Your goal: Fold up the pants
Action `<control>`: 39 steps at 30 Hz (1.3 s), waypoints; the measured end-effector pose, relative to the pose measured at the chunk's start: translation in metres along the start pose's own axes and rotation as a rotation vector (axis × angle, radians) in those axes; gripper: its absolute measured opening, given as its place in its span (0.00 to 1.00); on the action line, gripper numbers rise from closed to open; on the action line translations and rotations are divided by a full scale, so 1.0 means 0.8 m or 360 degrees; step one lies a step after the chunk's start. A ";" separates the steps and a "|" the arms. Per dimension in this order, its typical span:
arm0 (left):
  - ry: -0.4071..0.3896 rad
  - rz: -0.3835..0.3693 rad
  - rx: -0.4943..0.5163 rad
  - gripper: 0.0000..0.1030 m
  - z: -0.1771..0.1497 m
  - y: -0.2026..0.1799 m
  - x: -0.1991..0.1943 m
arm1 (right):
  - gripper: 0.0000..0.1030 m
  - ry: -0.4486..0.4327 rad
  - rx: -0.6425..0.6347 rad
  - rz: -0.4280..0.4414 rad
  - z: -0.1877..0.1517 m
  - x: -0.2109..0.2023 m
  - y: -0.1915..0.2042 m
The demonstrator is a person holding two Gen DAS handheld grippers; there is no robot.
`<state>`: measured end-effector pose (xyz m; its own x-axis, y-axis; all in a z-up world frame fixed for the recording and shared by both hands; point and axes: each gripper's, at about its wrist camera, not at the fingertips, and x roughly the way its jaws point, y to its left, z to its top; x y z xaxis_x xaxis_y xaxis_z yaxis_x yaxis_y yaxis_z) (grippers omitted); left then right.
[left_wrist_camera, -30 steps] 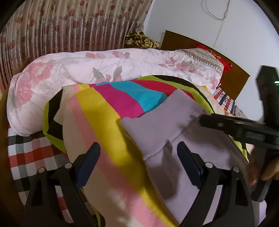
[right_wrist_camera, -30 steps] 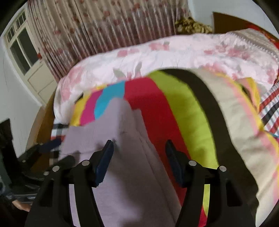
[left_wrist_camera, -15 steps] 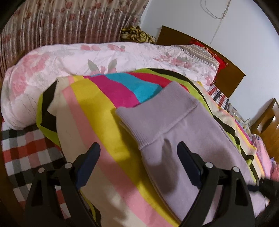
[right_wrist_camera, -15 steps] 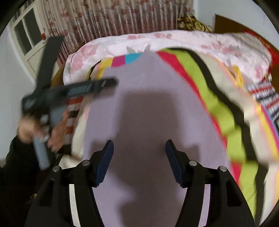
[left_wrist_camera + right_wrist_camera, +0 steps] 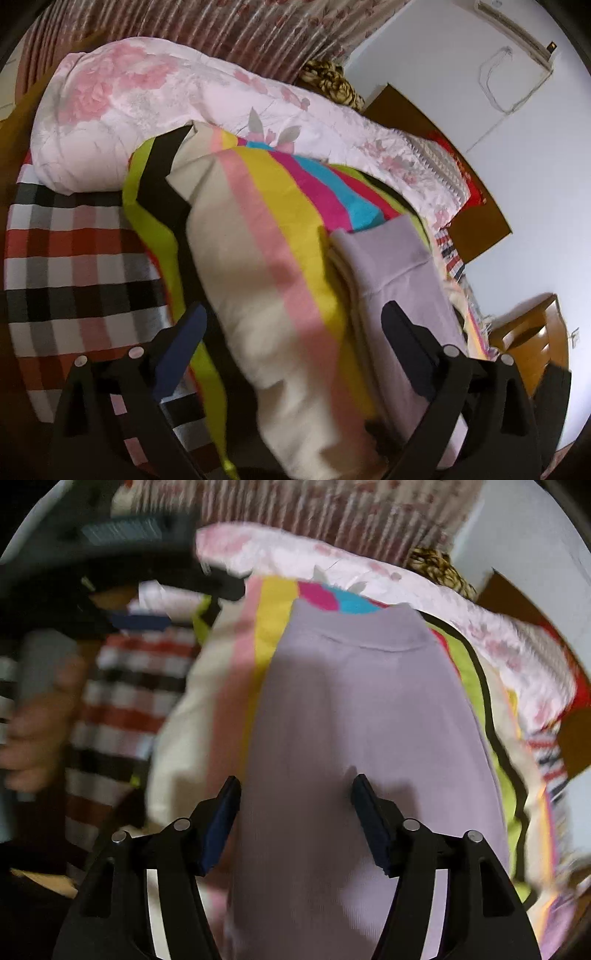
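Observation:
The lilac pants (image 5: 399, 258) lie flat and lengthwise on a striped blanket (image 5: 280, 229), with the ribbed waistband at the far end. My left gripper (image 5: 293, 308) hovers over the blanket beside the pants' left edge. Its jaws are wide and opening, with nothing pinched, and its right finger is above the lilac cloth. In the right wrist view the pants (image 5: 369, 701) run straight away from my right gripper (image 5: 296, 782). That gripper hangs above their middle, its jaws opening and its pads off the fabric. A person's hand (image 5: 37, 720) holds the left gripper's handle at the blurred left edge.
A pink floral quilt (image 5: 155, 96) is rolled up behind the blanket. A red, black and white plaid sheet (image 5: 74, 251) covers the bed on the left. A wooden headboard (image 5: 476, 218) and a nightstand (image 5: 532, 332) stand to the right, and a floral curtain (image 5: 229, 29) hangs behind.
The left wrist view has swung left, so the pants now sit at its right and the other gripper has left it. The right gripper has rolled and moved along the pants. Both jaws stand slightly wider.

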<state>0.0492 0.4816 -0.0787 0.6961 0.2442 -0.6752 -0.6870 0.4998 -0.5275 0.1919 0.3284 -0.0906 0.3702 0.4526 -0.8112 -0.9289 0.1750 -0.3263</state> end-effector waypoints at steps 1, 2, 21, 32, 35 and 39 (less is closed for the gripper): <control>0.0017 -0.0001 0.0000 0.93 -0.001 0.001 0.000 | 0.61 0.0000 -0.0077 -0.0059 -0.001 0.004 0.007; 0.0041 -0.0015 -0.0004 0.93 -0.003 0.001 0.002 | 0.57 -0.0028 -0.0108 -0.0098 -0.002 0.004 0.010; 0.0297 -0.0625 -0.0046 0.58 0.037 -0.051 0.131 | 0.81 -0.0277 0.0726 0.0318 -0.074 -0.097 -0.095; 0.0249 -0.0677 -0.0060 0.16 0.041 -0.030 0.136 | 0.77 -0.0181 0.1082 0.0125 -0.179 -0.122 -0.114; 0.0226 -0.0638 -0.0025 0.11 0.044 -0.036 0.125 | 0.79 -0.0045 0.0870 0.0084 -0.158 -0.081 -0.080; 0.0074 -0.0608 0.0096 0.10 0.054 -0.081 0.074 | 0.81 -0.0038 0.0825 -0.0002 -0.166 -0.086 -0.076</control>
<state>0.1436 0.4994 -0.0620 0.8883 -0.0064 -0.4591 -0.3653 0.5958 -0.7152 0.2233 0.1708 -0.0793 0.3769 0.4709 -0.7977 -0.8115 0.5831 -0.0392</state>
